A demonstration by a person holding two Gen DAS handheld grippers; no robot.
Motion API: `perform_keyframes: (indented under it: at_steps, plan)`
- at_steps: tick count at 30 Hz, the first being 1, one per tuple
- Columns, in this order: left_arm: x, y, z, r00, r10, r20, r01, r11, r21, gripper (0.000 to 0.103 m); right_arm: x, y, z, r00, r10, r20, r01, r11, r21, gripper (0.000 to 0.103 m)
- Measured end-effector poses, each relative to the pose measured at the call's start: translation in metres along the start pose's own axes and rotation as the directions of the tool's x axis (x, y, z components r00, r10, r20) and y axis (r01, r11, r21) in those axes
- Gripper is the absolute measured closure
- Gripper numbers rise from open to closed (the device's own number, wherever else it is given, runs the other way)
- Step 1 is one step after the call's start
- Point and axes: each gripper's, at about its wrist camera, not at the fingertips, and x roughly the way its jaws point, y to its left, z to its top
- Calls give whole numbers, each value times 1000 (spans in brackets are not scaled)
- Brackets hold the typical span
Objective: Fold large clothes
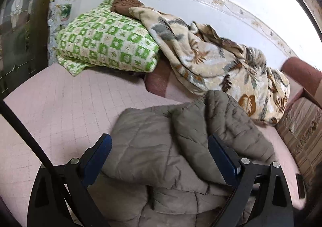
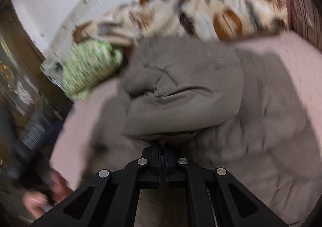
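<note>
Pinching a fold of the grey quilted jacket (image 2: pixel 181 94) in our right gripper (image 2: pixel 164 146), jaws closed, we fold it on the bed (image 1: pixel 60 106); left gripper (image 1: pixel 161 150) hangs open above it.

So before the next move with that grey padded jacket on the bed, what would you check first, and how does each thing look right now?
1. Right gripper has a firm hold on the jacket: ok, jaws shut on a bunched fold.
2. Left gripper free to take a new hold: ok, jaws wide open with the jacket under them, pads not pressing.
3. Jacket lying flat enough to fold: not ok, it is crumpled and doubled over itself.
4. Bare bed surface beside the jacket: ok, pink cover is free on one side.
5. Leaf-print blanket clear of the jacket: not ok, its edge meets the jacket.
6. Right wrist picture sharp enough to judge edges: not ok, it is blurred.
</note>
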Motion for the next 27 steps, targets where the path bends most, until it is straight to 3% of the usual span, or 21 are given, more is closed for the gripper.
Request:
perform_keyframes:
  at_steps: [3,7,10,12,13,15,16,20,22,25,27]
  plan:
    - [9,-13,-6,999,-24,-36,26,999,44,7,29,-17,-15,992,6,-128,-3,1000,20,97]
    - [20,-28,-14,998,-35,-59,40,994,99,7,14,-22,-25,984,41,-175,-42,999,-5,95]
    - [24,-36,-14,998,-42,-54,47,993,109,7,-19,-18,-14,990,92,-106,-96,995,-38,95]
    - [28,-41,-13,997,-51,-51,56,993,100,7,-41,-9,11,999,47,8,-46,990,-135,93]
    - [30,-44,-13,997,-57,-52,62,994,94,7,-47,-4,27,998,27,63,-16,985,-174,89]
    - [35,-49,-14,996,-68,-61,73,994,85,7,-44,0,51,994,2,106,18,981,-193,58]
    - [37,-52,-16,995,-70,-65,75,994,85,7,-36,-1,61,993,-16,119,38,982,-186,56]
    - [55,-67,-28,994,-57,-89,69,988,136,7,-3,-7,66,990,-91,103,109,977,-182,56]
    - [72,-73,-40,987,-41,-158,68,984,167,7,21,-10,55,990,-125,58,134,973,-189,56]
    - [94,-77,-55,970,45,-239,9,976,219,7,38,-19,38,988,-150,25,152,973,-174,56]
    - [99,-78,-61,966,75,-247,-12,968,250,7,46,-26,34,990,-144,5,143,977,-156,56]
